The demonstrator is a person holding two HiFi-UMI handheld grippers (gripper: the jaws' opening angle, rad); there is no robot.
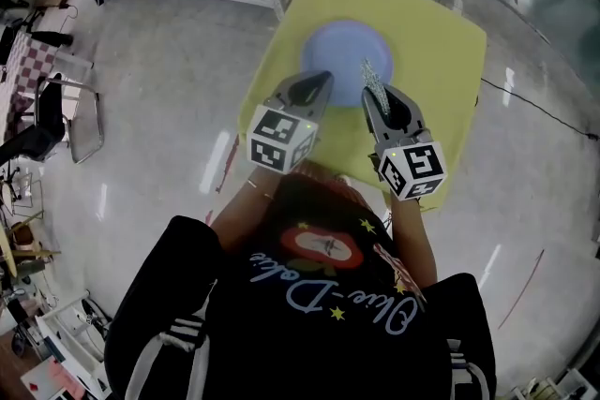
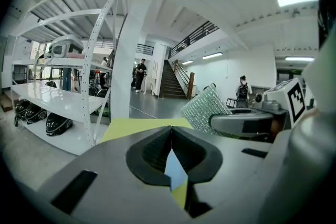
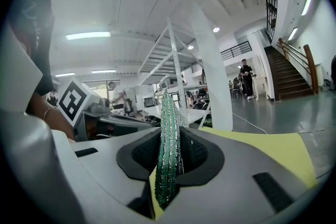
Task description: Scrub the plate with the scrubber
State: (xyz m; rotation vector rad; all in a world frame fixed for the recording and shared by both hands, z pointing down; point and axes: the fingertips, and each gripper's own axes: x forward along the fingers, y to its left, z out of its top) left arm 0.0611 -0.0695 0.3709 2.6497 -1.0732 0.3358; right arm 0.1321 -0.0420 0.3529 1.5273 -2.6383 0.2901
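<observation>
Plate [image 1: 345, 61], pale blue and round, lies flat on the yellow tabletop [image 1: 441, 42], just ahead of both sets of jaws and a little more toward the left hand-held gripper's [image 1: 319, 84] side. That gripper has its jaws brought fully together with nothing between them. In its own view the pads meet at the tips, and only a sliver of blue plate and yellow tabletop shows through the slit beneath them. Its tips sit at the near-left rim of the plate; whether they touch it I cannot tell.

The right hand-held gripper [image 1: 377, 108] is clamped on the scrubber [image 3: 169, 149], a thin glittery green pad held on edge. The pad stands upright between the jaw pads and sticks out well beyond their tips. From the head view its free end reaches over the near-right rim of the plate, but no view shows whether it is pressing on the surface or held just above it.

As for progress, the pickup looks done: the scrubber is firmly in the right-hand jaws and has been brought to the plate. No suds, streaks or dirt show on the plate, so how much scrubbing has been done cannot be judged. Most likely the strokes across the plate remain, possibly with the shut left gripper bracing the rim.
</observation>
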